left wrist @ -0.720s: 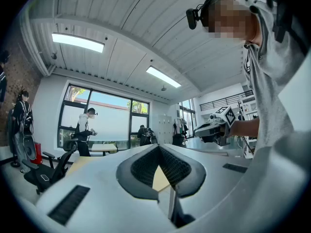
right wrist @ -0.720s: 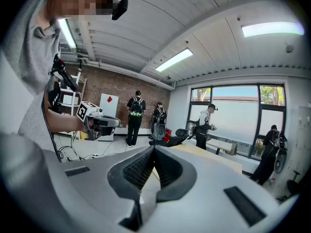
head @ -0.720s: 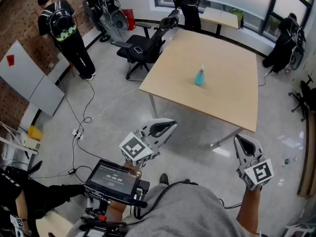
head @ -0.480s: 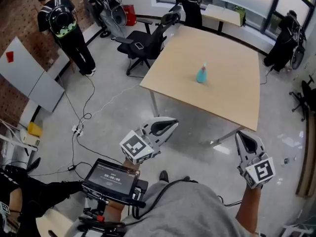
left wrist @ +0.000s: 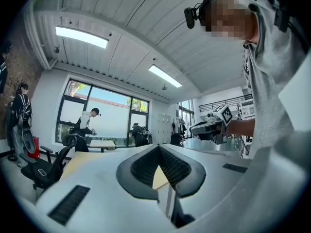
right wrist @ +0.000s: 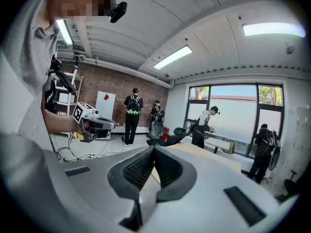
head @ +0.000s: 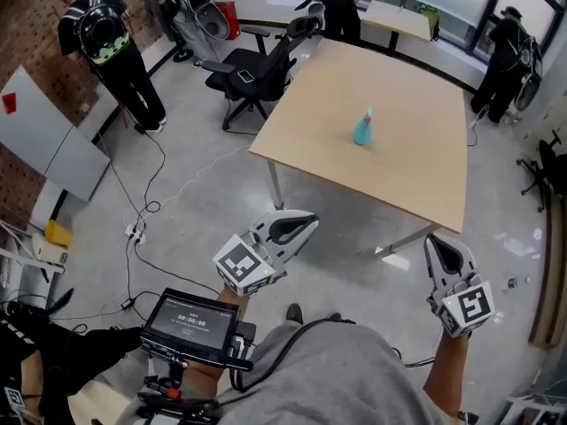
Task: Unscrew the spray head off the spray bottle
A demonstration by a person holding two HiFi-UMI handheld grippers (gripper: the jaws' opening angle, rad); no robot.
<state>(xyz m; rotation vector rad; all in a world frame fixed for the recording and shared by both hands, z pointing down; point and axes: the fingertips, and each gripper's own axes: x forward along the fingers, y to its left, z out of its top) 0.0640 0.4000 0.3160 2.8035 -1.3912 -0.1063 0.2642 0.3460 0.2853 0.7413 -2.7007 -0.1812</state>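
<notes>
Standing upright near the middle of the surface (head: pixel 416 162), the bottle (head: pixel 362 132) is well ahead, between the left hand-held gripper (head: pixel 307 225) and right hand-held gripper (head: pixel 438 246), both closed and empty, left maybe slightly nearer.

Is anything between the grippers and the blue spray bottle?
Nothing visible. The teal plastic spray bottle stands alone on the light wooden table; only grey floor separates it from the left gripper and right gripper.

Light matt wood-look table (head: pixel 416 149) — translucent teal plastic spray bottle (head: pixel 362 132) — smooth grey concrete floor (head: pixel 204 211).
</notes>
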